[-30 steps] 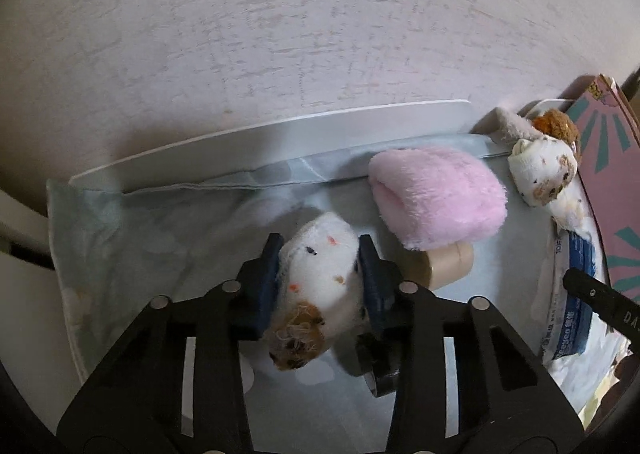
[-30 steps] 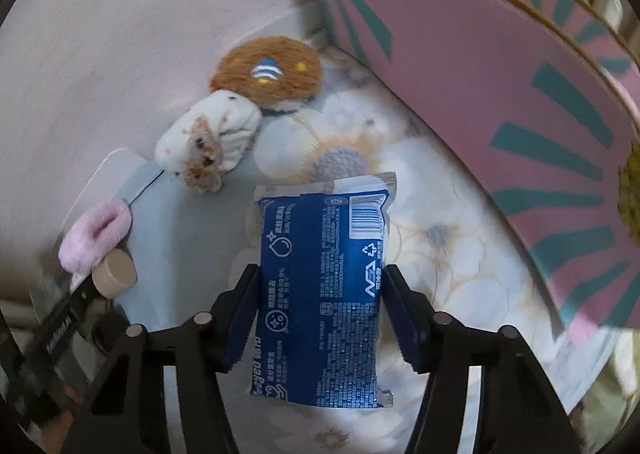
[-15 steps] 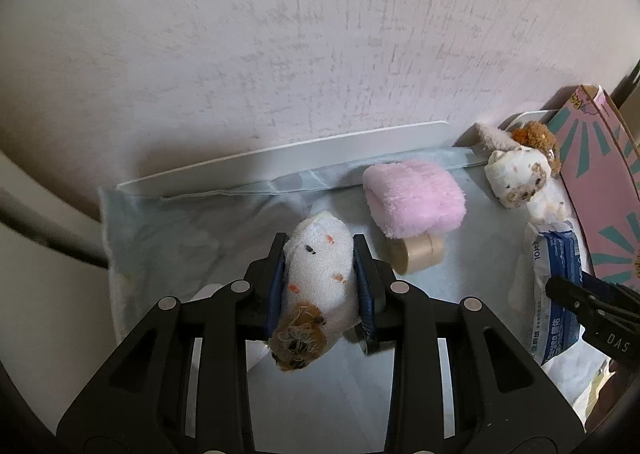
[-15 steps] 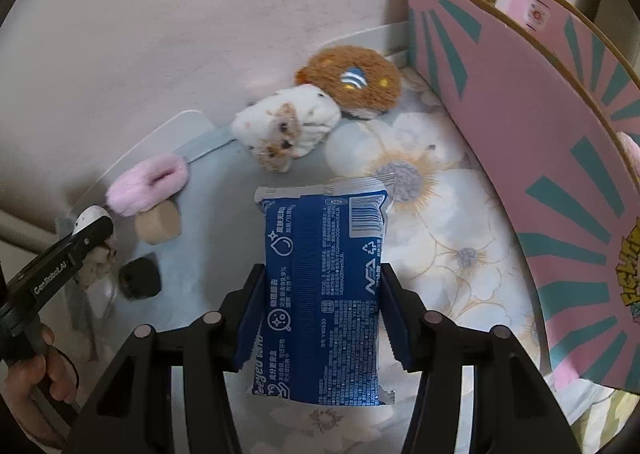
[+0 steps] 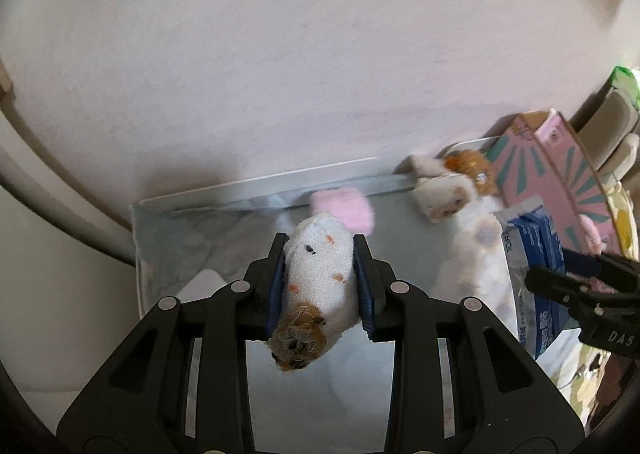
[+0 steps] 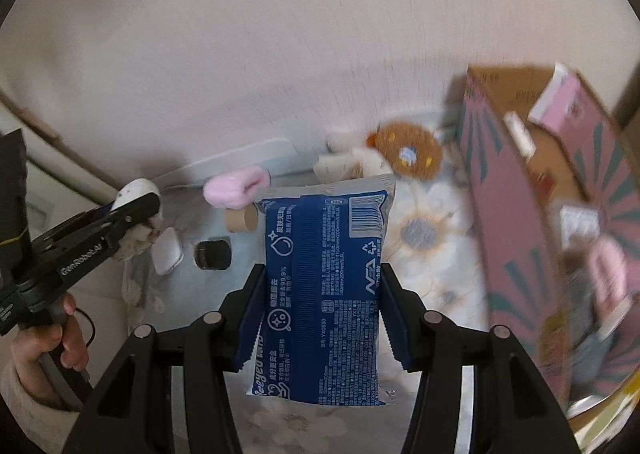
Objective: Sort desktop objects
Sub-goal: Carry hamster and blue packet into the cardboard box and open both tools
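Note:
My left gripper point(image 5: 320, 258) is shut on a white plush hamster with orange spots point(image 5: 318, 286) and holds it above the pale blue cloth point(image 5: 192, 246). My right gripper point(image 6: 322, 306) is shut on a blue wipes packet point(image 6: 324, 286), lifted above the flowered cloth point(image 6: 432, 254). That packet also shows in the left wrist view point(image 5: 536, 254). A pink cardboard box point(image 6: 532, 222) with teal rays stands open to the right of the right gripper. A second white hamster point(image 5: 444, 198), a brown plush point(image 6: 412, 154) and a pink plush point(image 6: 236, 186) lie near the wall.
A tan roll point(image 6: 240, 218), a black cap point(image 6: 212, 254) and a white case point(image 6: 168, 252) lie on the cloth at the left. The wall point(image 5: 320, 54) is close behind. A white board edge point(image 5: 280, 182) runs along the cloth's back. The left gripper point(image 6: 132, 206) shows in the right wrist view.
Both grippers have risen and pulled back from the cloth with their objects still held. The box's open top has come into the right wrist view.

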Tool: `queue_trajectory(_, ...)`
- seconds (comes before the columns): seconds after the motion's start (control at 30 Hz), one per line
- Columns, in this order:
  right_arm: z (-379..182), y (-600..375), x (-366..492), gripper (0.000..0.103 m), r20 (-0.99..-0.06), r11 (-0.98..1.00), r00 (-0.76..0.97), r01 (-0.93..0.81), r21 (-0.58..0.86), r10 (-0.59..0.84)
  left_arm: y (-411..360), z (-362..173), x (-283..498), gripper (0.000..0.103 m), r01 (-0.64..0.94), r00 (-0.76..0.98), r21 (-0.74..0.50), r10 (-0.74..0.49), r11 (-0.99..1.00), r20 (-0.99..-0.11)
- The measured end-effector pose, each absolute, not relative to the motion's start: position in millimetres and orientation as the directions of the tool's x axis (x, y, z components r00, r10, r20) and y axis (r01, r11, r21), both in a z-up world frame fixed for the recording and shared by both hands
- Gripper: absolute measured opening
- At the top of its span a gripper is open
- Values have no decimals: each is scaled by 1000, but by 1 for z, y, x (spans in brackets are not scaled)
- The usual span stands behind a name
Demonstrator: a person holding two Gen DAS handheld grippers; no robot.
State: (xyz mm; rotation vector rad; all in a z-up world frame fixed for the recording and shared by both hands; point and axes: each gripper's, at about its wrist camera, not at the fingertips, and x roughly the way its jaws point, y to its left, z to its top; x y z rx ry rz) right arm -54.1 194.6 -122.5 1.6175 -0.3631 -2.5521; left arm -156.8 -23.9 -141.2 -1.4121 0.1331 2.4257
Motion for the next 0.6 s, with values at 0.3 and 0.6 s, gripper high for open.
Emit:
queue_trajectory(0.3,-83,251,-50,50,-862,-963,-459,-45,266,-216,23,-95,-142,28,-404,-461,-122,317,-907,-829)
queue_trajectory(0.6,-52,314,-34,50,-843,-960,-510,-102,259,-173,100,-76,-140,28,-512,-429,-148,401,-846,-810)
